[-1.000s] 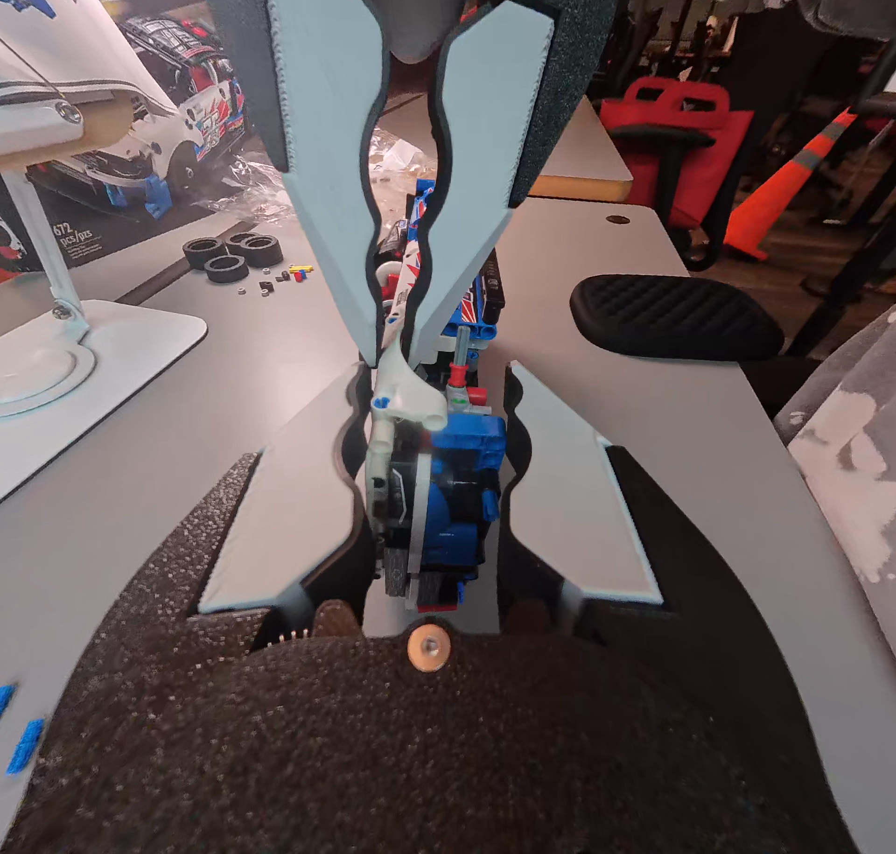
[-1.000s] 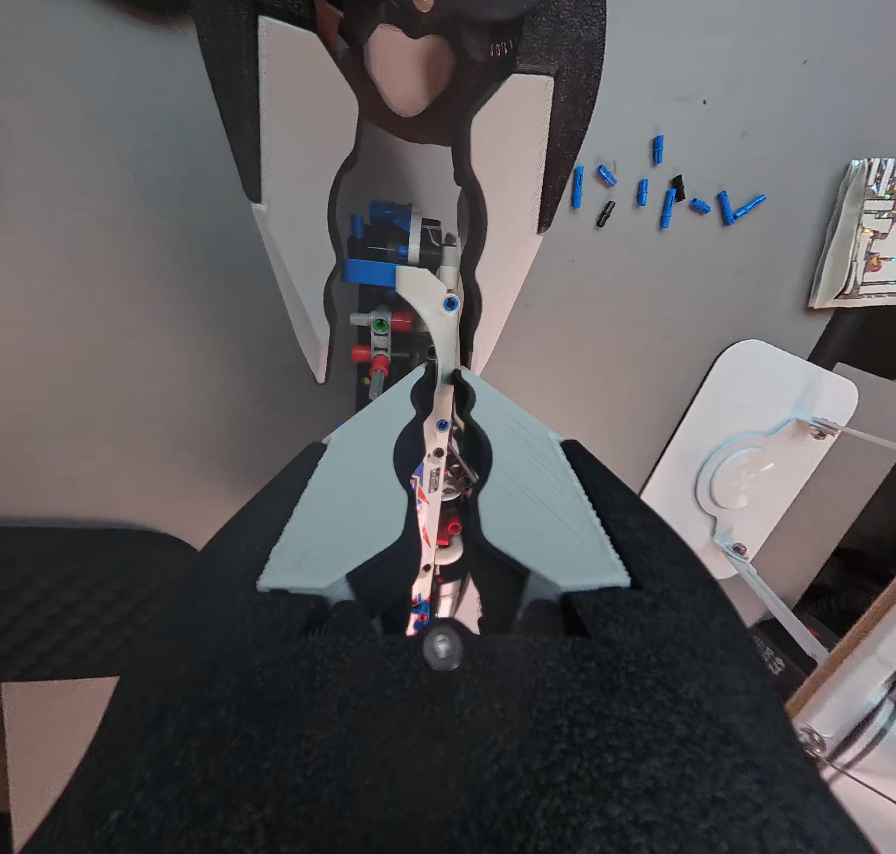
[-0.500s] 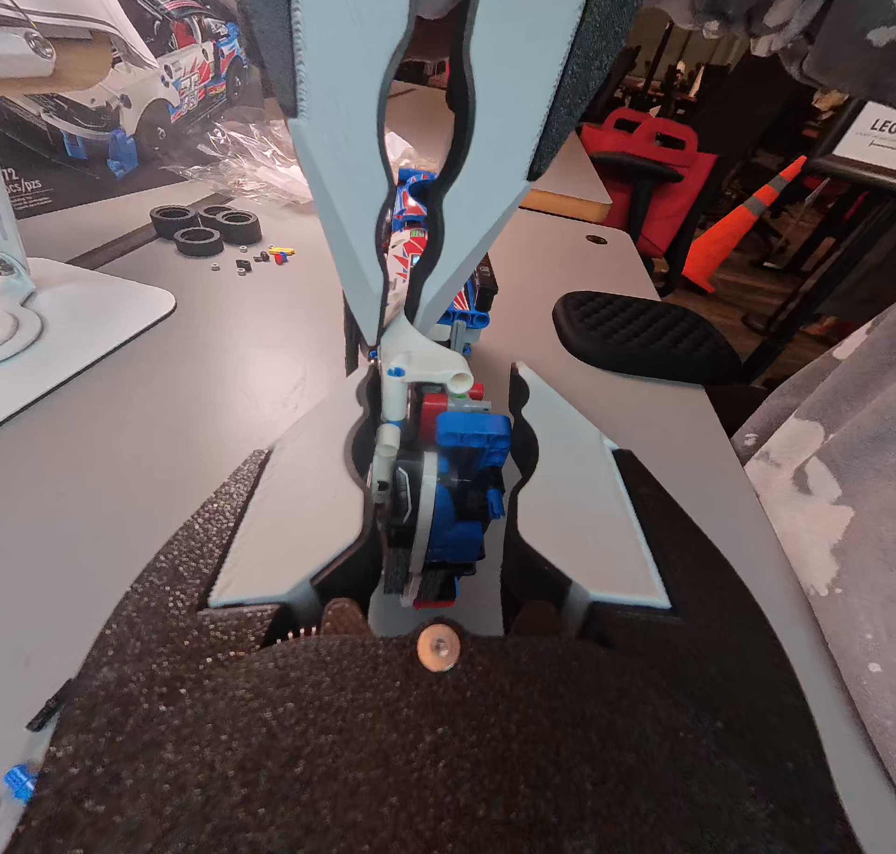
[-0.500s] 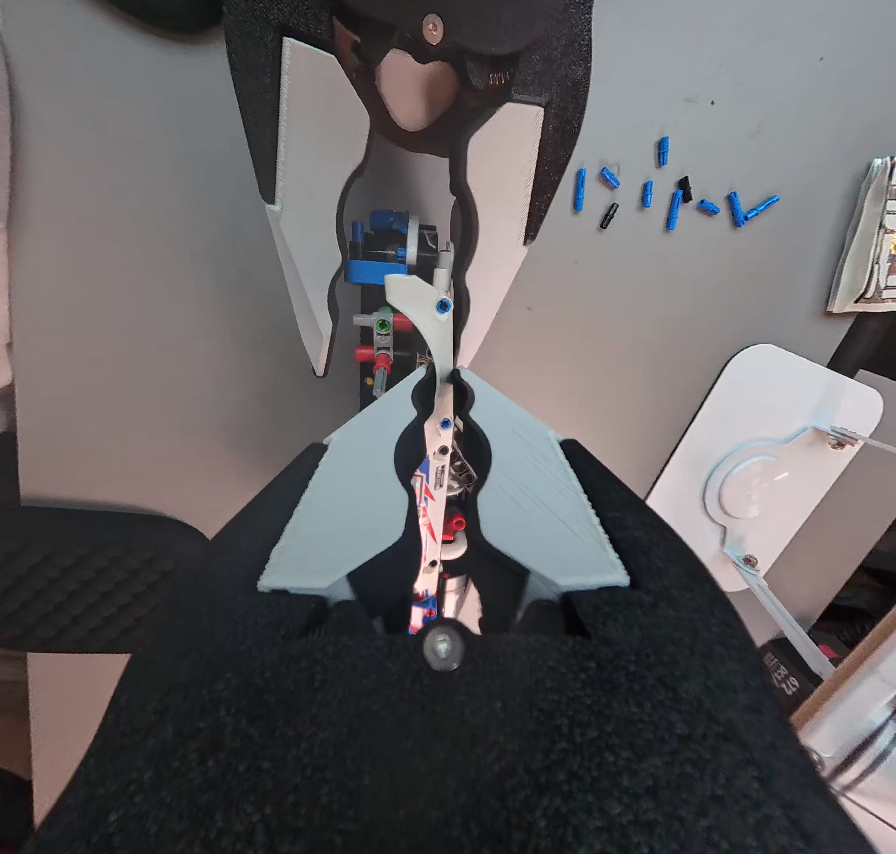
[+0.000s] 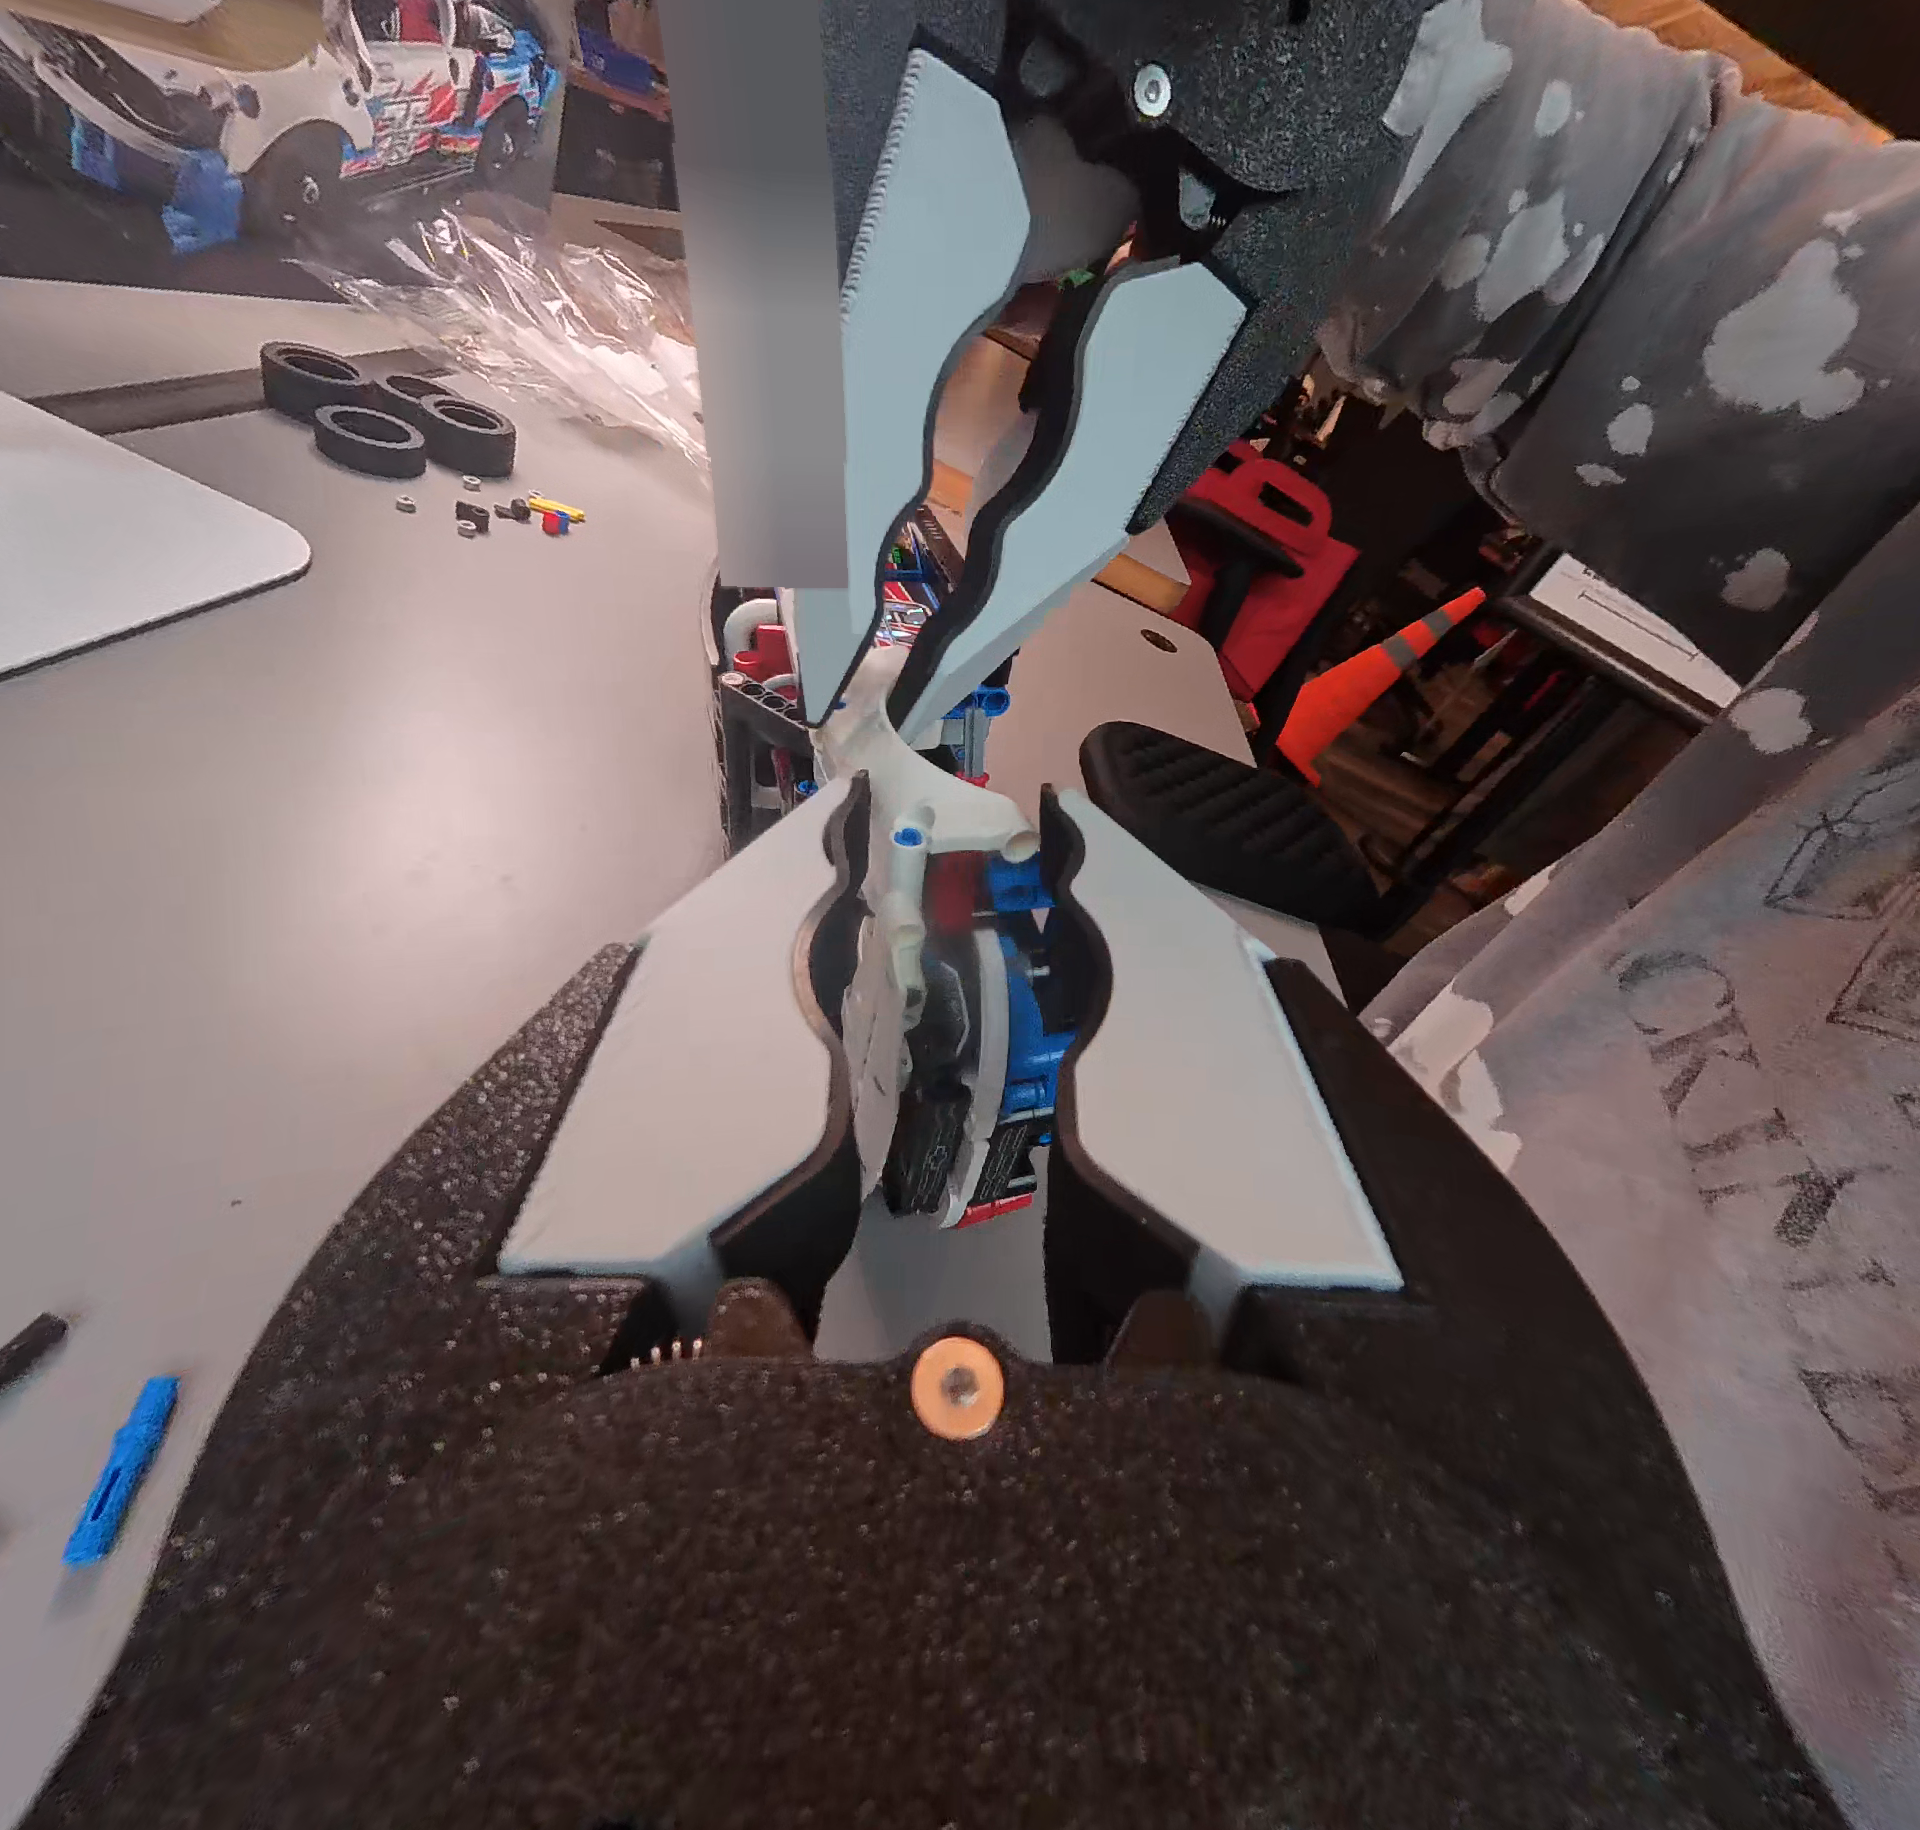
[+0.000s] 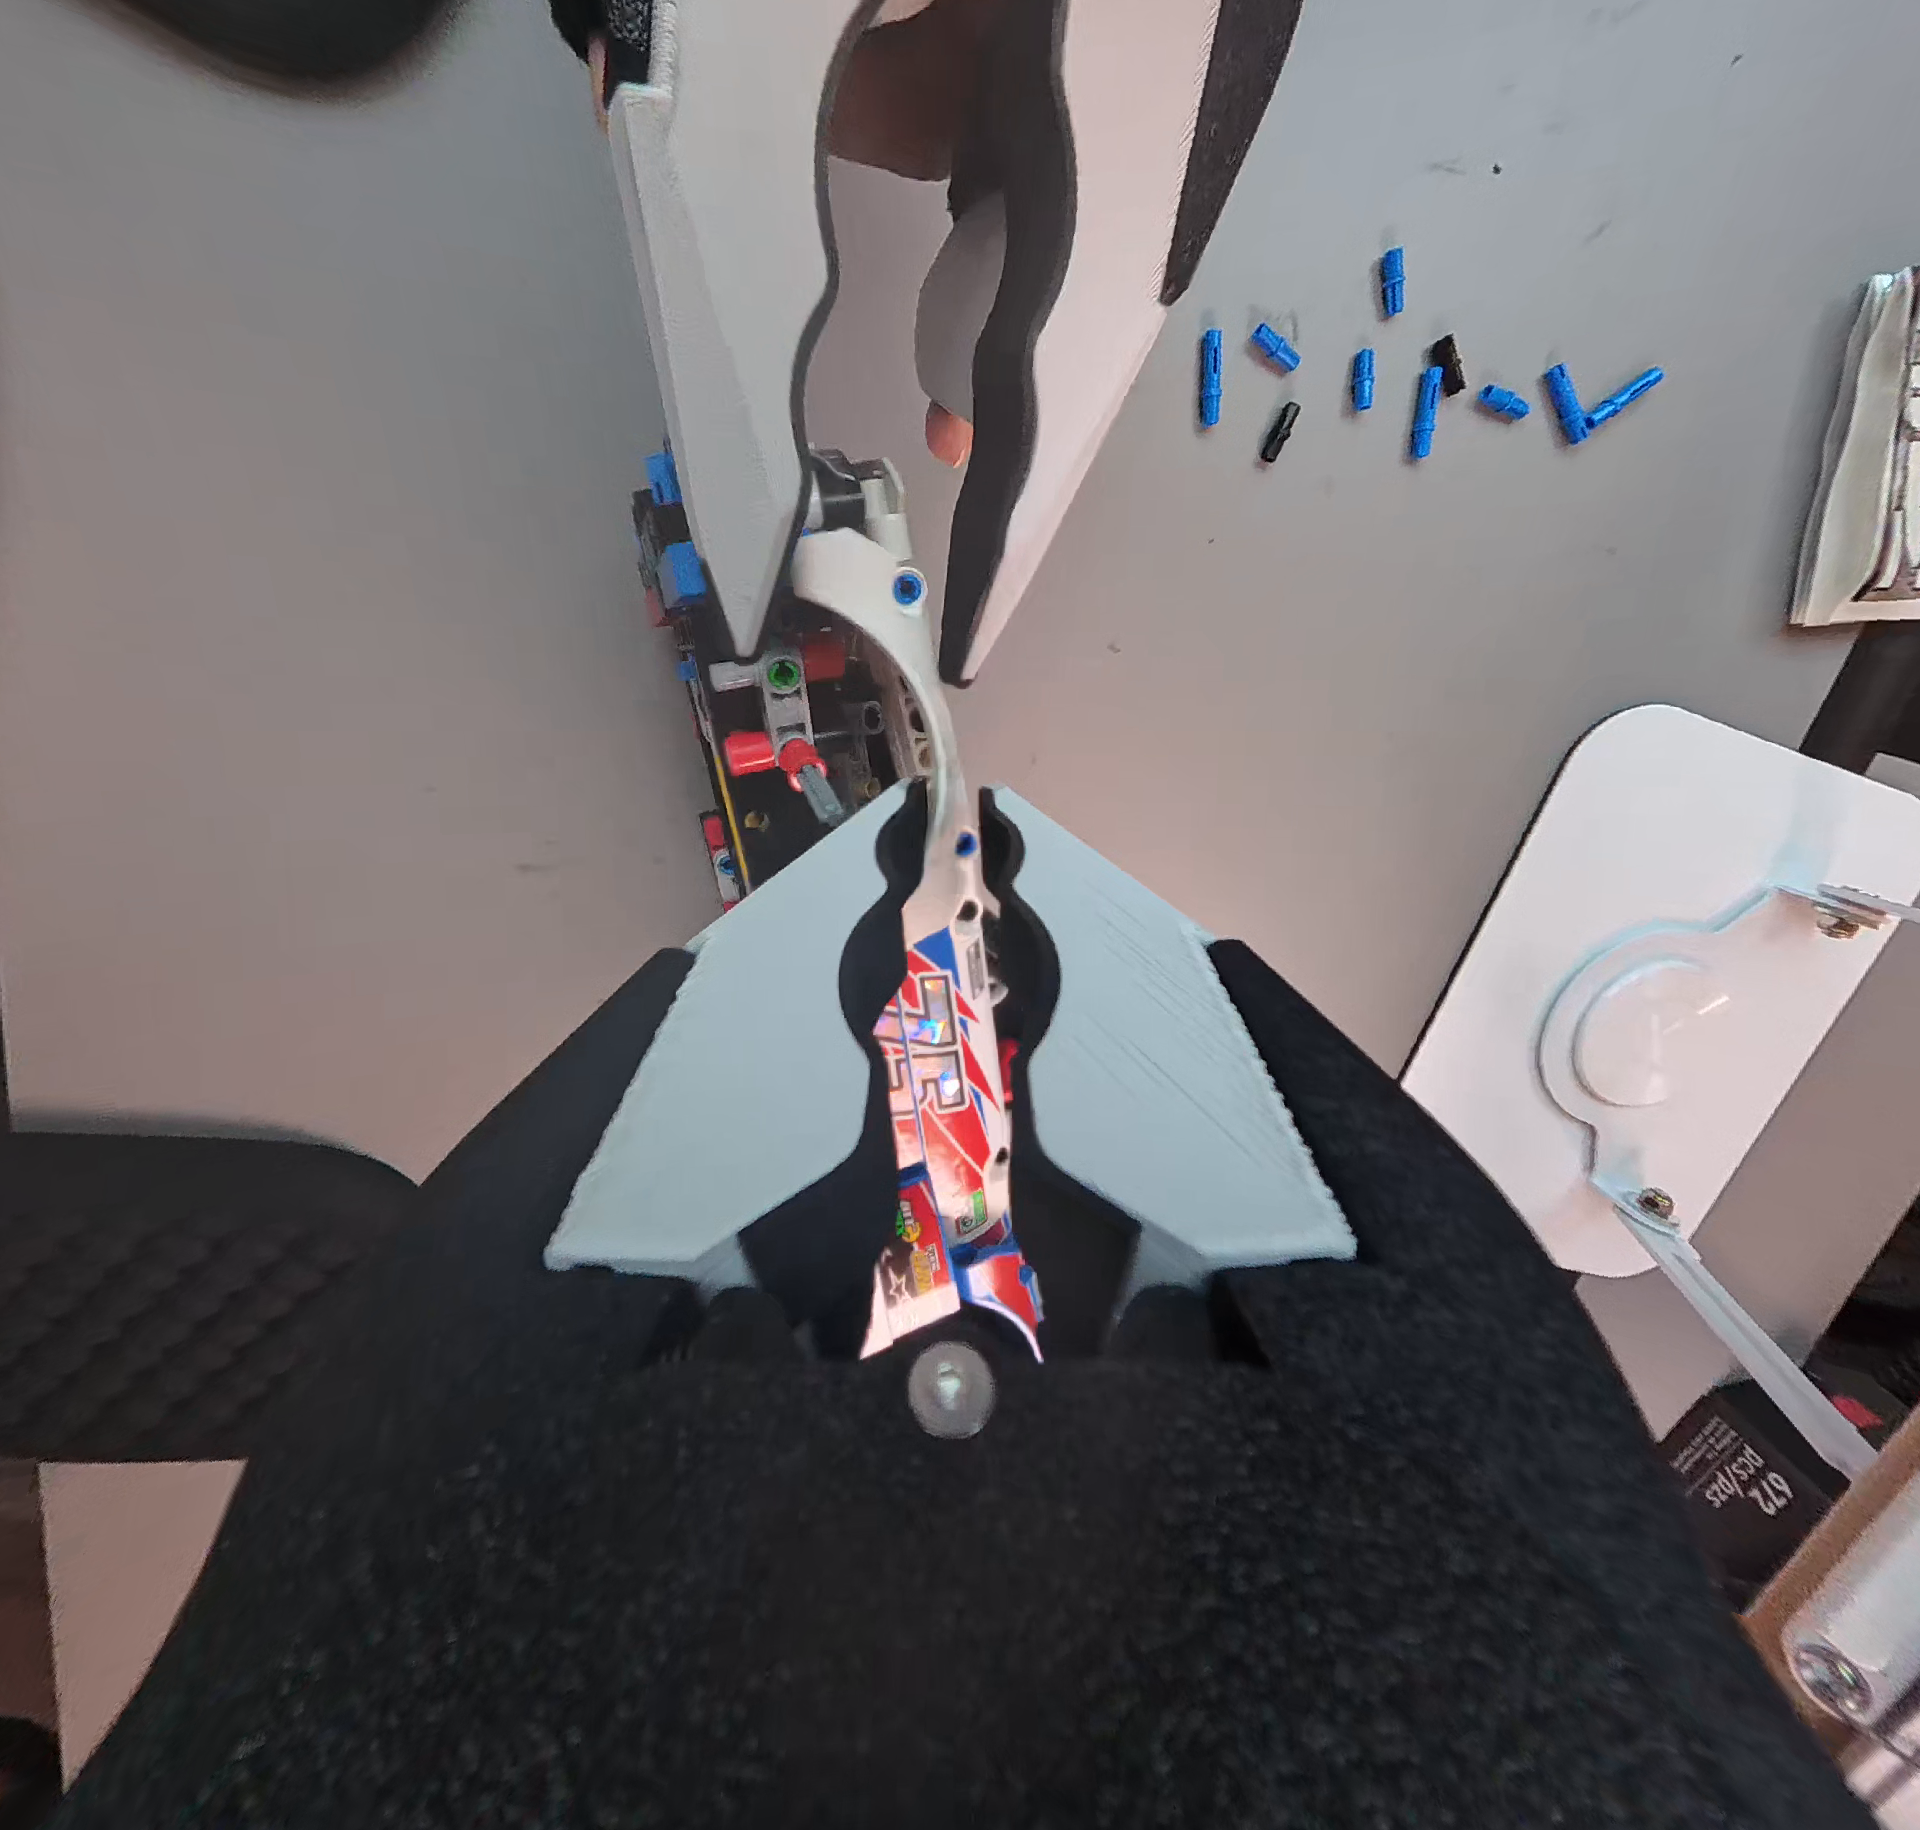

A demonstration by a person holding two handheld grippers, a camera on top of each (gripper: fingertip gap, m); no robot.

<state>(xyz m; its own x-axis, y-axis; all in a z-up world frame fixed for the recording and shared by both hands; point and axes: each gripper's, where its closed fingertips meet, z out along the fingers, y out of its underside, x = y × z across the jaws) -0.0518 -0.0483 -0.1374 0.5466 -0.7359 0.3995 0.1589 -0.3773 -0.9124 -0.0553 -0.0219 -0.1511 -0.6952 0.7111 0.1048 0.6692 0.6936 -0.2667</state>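
Observation:
A partly built toy car model (image 5: 966, 1032) of white, blue, black and red bricks is held between both grippers above the grey table (image 5: 364, 845). My left gripper (image 5: 948, 798) is shut on its blue and white end block. My right gripper (image 6: 951, 793) is shut on the thin white side panel (image 6: 940, 1084) with red and blue stickers. In the left wrist view the right gripper (image 5: 868, 726) comes in from above and pinches the white arch piece. In the right wrist view the left gripper (image 6: 847, 658) comes in from the top, straddling the model's (image 6: 790, 720) far end.
Several loose blue pins (image 6: 1423, 378) lie on the table at the right. Black tyres (image 5: 384, 414), small parts (image 5: 520, 513), a clear plastic bag (image 5: 540, 326) and a box with a car picture (image 5: 260, 118) sit at the far left. A white stand base (image 6: 1662, 1001) and a black chair armrest (image 5: 1226, 824) are nearby. The grippers are tip to tip, or close to it.
Both grippers keep their hold and have tilted together with the model. The left gripper now looks nearer and larger in the right wrist view, and more of the stickered panel shows.

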